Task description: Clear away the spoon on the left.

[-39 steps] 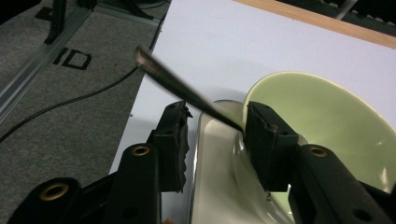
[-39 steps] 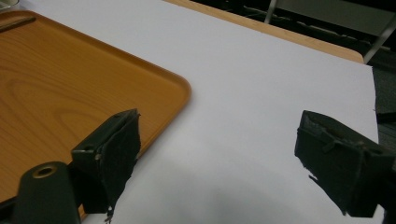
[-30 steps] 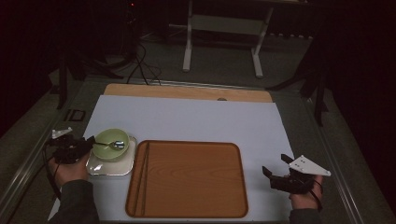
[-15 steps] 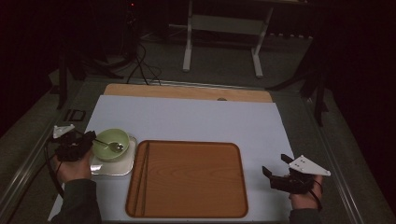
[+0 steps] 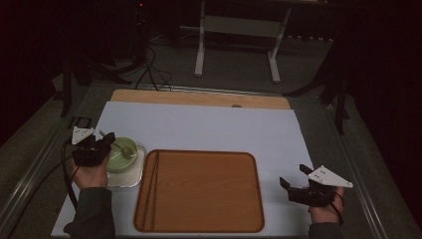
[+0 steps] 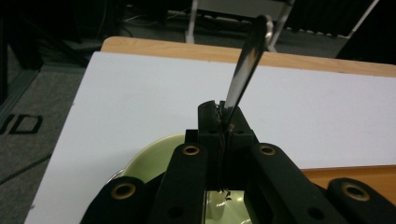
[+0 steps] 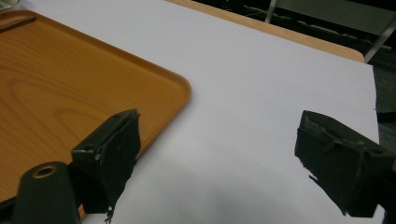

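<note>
- L gripper (image 5: 99, 144), far left of the high view, held in the person's left hand (image 5: 92, 174) just beside the green bowl (image 5: 121, 158). Jaws have just been closing & are now clamped on the spoon (image 5: 119, 145).
- L gripper view: both black jaws pressed together w/ the spoon's metal handle (image 6: 246, 58) pinched between the tips (image 6: 224, 119); the handle rises up & tilts to the right, past the jaws toward the far table edge.
- Spoon in the high view: handle end at the L gripper, the other end reaching over the bowl's inside. Can't tell if the scoop end touches the bowl.
- Green bowl sits on a pale, shiny-edged square dish (image 5: 133, 175), at the left part of the white mat (image 5: 209, 127). In the L gripper view the bowl's rim (image 6: 154, 158) shows just under the jaws.
- Wooden tray (image 5: 199, 191) is right beside the dish, middle of the mat, near the person's edge; a groove runs along its left side.
- Wooden table strip (image 5: 199, 98) shows beyond the mat's far edge.
- R gripper (image 5: 293, 184), far right, held in the right hand (image 5: 323, 211) above the mat, well apart from the tray's right edge. Jaws wide apart, nothing between them.
- R gripper view: the two black pads (image 7: 119, 149) stand wide, bare white mat (image 7: 243, 93) between them; tray corner (image 7: 159, 88) lies by the left-hand pad.
</note>
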The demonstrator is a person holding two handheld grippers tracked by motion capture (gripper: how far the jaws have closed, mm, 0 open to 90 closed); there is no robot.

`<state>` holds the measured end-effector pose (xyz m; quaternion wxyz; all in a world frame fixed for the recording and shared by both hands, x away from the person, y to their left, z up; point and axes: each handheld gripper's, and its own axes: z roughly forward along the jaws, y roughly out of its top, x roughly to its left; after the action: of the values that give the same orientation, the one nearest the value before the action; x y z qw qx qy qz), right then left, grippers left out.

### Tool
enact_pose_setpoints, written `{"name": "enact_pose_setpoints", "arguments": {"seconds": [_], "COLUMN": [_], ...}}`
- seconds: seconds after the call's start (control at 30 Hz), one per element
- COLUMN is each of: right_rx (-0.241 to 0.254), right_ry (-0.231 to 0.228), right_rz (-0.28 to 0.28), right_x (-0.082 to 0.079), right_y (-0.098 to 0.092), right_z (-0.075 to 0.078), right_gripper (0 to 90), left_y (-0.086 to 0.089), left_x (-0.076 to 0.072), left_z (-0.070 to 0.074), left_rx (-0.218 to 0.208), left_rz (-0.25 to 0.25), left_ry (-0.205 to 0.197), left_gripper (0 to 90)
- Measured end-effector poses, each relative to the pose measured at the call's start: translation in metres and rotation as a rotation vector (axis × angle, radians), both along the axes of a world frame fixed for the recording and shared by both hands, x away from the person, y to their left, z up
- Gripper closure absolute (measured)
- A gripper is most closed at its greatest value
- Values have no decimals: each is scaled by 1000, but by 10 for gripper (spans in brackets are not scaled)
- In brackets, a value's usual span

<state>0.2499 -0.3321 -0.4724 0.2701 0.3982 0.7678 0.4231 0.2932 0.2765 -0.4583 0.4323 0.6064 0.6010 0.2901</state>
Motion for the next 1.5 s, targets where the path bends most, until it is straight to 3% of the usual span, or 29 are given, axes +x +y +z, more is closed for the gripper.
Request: {"name": "enact_pose_setpoints", "arguments": {"seconds": [0.2, 0.33, 0.53, 0.7, 1.1, 1.5], "right_rx": [-2, 1, -1, -1, 0, -2], "right_ry": [1, 1, 1, 1, 0, -1], "right_rz": [2, 2, 3, 3, 3, 4], "right_x": [0, 0, 0, 0, -1, -1], "right_y": [0, 0, 0, 0, 0, 0], "right_z": [0, 0, 0, 0, 0, 0], "right_gripper": [141, 141, 141, 141, 141, 141], "left_y": [-6, -6, -8, -13, -27, -49], "left_x": [3, 5, -2, -10, -27, -38], "left_z": [4, 10, 22, 34, 62, 64], "left_rx": [9, 44, 68, 88, 47, 36], "left_rz": [-56, -74, -93, -130, -213, -284], "left_ry": [-62, -53, -71, -120, -169, -147], "left_gripper": [880, 892, 894, 893, 893, 893]}}
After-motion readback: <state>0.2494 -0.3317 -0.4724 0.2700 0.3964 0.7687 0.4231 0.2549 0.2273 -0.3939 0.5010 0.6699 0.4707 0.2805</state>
